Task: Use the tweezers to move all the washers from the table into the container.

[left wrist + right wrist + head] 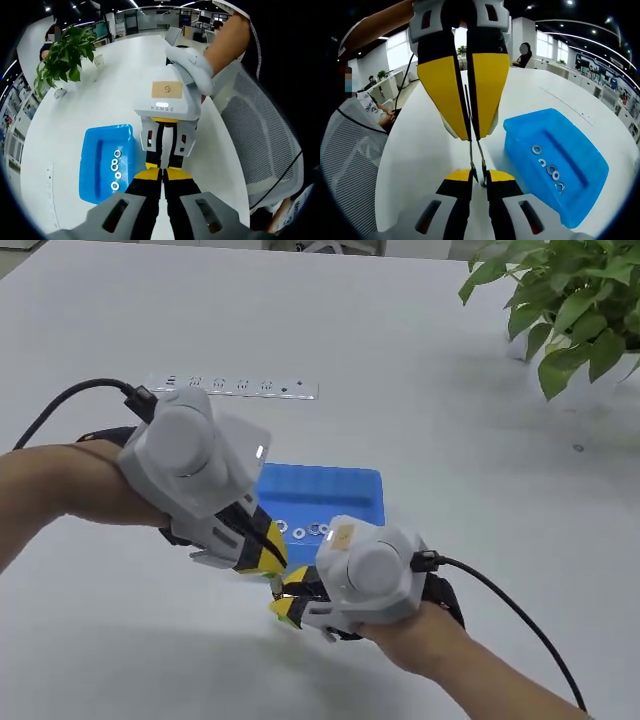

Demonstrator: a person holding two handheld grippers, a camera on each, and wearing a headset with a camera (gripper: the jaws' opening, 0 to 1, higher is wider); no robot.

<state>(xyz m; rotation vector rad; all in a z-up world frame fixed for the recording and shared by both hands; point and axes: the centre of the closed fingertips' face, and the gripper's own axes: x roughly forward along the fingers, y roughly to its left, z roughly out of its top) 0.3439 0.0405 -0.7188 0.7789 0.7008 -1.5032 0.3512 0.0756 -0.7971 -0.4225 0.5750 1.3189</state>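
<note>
Left gripper (470,136) clamped on the tweezers (470,156) at their back end; right gripper (479,176) pinched about the tines near the tips, just beside the blue container (590,175), where four washers (536,149) lie in a row. Best practice: squeeze gently and keep both grippers aligned, so the tips meet flat on the table (420,165).

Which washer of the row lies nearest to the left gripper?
The end washer farthest from the plant; the others lie beyond it along the row.
</note>
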